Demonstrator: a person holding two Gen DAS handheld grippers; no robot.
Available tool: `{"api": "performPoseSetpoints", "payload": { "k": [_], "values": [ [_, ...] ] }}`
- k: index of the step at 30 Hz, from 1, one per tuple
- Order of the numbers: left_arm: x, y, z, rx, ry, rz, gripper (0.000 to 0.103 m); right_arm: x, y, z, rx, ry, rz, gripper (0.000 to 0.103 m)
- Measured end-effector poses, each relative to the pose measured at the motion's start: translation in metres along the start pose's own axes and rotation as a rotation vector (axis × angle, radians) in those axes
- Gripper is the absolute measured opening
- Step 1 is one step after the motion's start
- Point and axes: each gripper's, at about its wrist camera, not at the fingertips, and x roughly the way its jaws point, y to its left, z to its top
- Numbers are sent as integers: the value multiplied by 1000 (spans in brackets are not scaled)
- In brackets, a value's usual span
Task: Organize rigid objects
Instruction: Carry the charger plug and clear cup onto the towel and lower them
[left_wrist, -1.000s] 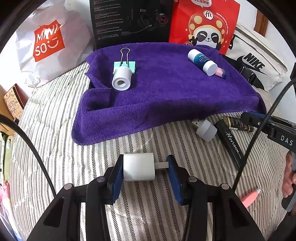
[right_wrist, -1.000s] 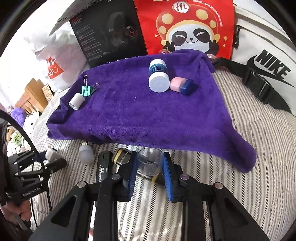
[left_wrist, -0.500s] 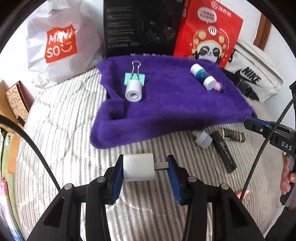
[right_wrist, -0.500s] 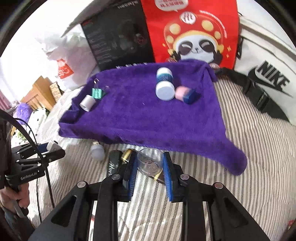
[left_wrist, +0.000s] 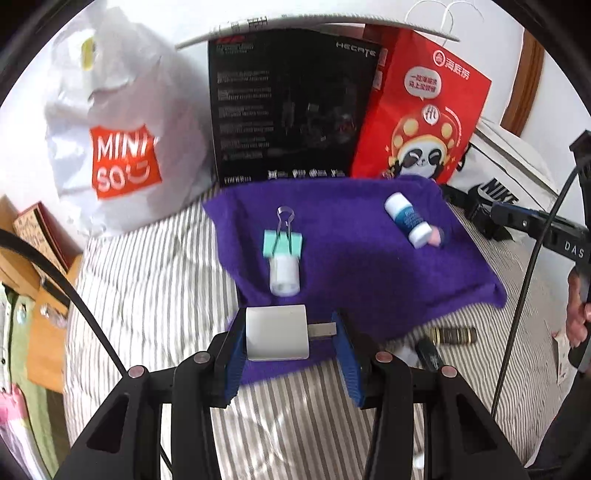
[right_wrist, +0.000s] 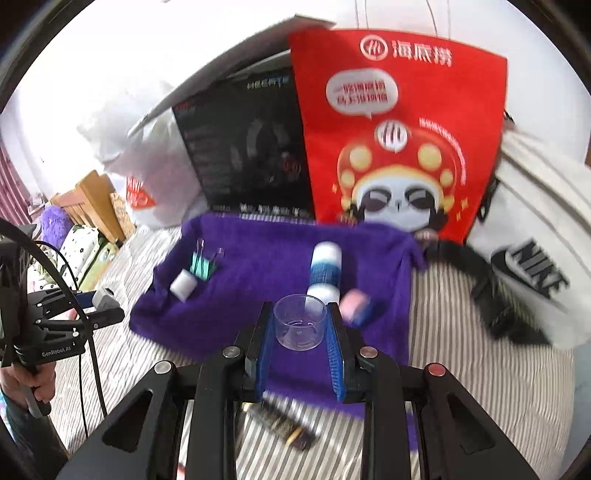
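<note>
Left wrist view: the left gripper (left_wrist: 291, 339) holds a white plug adapter (left_wrist: 277, 338) crosswise, its jaws closed on the white body at one side and the metal prongs at the other. It hangs over the near edge of a purple towel (left_wrist: 354, 258) spread on a striped bed (left_wrist: 155, 280). On the towel at 12 o'clock from the adapter lies a small white cylinder (left_wrist: 283, 275), and touching its far end a teal binder clip (left_wrist: 283, 242). At 1 o'clock lies a blue-and-white bottle (left_wrist: 407, 220) with a pink-and-blue item (left_wrist: 436, 237) against its near cap. At 3 o'clock, off the towel on the bed, lies a dark tube with a gold band (left_wrist: 452, 335). Behind the towel stand a white MINISO bag (left_wrist: 125, 147), a black box (left_wrist: 288, 110) and a red panda bag (left_wrist: 424, 110).

Right wrist view: the right gripper (right_wrist: 300, 332) has its jaws closed on a clear plastic cup (right_wrist: 300, 325), upright with the mouth up, above the near part of the purple towel (right_wrist: 258, 280). The bottle (right_wrist: 325, 271) lies at 12 o'clock just past the cup, the pink-and-blue item (right_wrist: 356, 306) at 2 o'clock. The white cylinder (right_wrist: 183, 283) and binder clip (right_wrist: 203, 266) sit at 10 o'clock. The left gripper (right_wrist: 107, 306) shows at 9 o'clock. A white Nike bag (right_wrist: 535, 266) lies at 3 o'clock.
</note>
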Motion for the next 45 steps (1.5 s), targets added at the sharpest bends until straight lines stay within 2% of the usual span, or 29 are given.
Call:
{"api": "performPoseSetpoints", "payload": {
  "k": [7, 12, 15, 27, 33, 39, 45],
  "values": [
    [19, 1, 39, 32, -6, 10, 42, 24, -12, 37, -23, 0, 8, 27],
    [33, -3, 55, 65, 0, 2, 42, 34, -18, 36, -15, -2, 27, 27],
    [40, -2, 58, 75, 0, -28, 42, 44, -23, 30, 1, 11, 55, 27],
    [67, 8, 48, 50, 50, -87, 42, 68, -41, 15, -22, 120, 52, 27],
    [74, 7, 41, 47, 77, -84, 42, 93, -45, 5, -9, 205, 100, 27],
    [76, 8, 23, 33, 94, -98, 42, 98, -44, -1, -35, 248, 96, 27],
    [73, 4, 24, 59, 94, -82, 42, 103, -43, -8, -56, 291, 93, 27]
  ]
}}
